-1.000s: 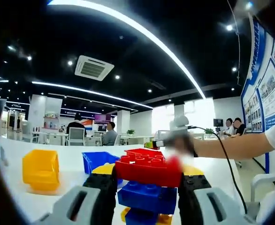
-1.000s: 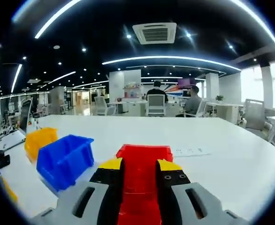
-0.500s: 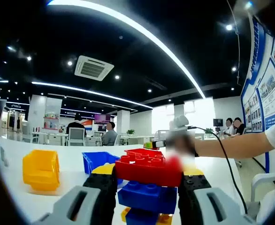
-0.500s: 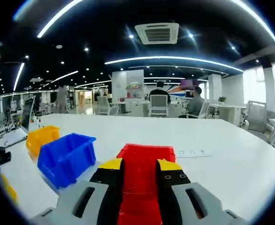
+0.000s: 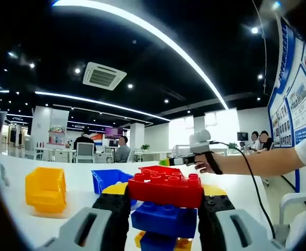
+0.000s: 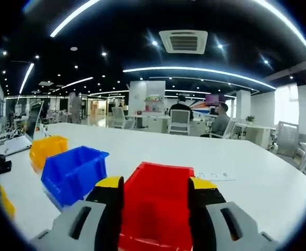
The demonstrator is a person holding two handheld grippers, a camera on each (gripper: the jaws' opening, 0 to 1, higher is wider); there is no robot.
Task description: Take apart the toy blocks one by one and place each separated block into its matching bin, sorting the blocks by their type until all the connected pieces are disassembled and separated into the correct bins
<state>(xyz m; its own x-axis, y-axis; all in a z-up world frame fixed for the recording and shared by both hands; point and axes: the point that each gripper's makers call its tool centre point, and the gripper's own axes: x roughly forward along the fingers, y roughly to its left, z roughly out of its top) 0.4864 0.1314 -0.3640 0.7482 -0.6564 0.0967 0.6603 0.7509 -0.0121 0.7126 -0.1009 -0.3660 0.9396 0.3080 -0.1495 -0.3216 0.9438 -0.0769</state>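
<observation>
Left gripper (image 5: 163, 206): jaws closed on the block stack, one either side of it.
Block stack (image 5: 166, 209): red block (image 5: 166, 186) uppermost, blue block (image 5: 163, 218) under it, further blue and yellow pieces below; held up above the table.
Right gripper (image 6: 155, 209): jaws spread apart, gripping nothing; red bin seen between them. In the left gripper view it (image 5: 192, 157) is carried by a hand (image 5: 208, 163) beyond the stack.
Red bin (image 6: 155, 209): on the white table (image 6: 247, 172), straight ahead of the right gripper.
Blue bin (image 6: 72, 172): just left of the red bin.
Yellow bin (image 6: 46, 150): beyond the blue bin, close beside it.
Background: seated people (image 6: 181, 112) at desks.
</observation>
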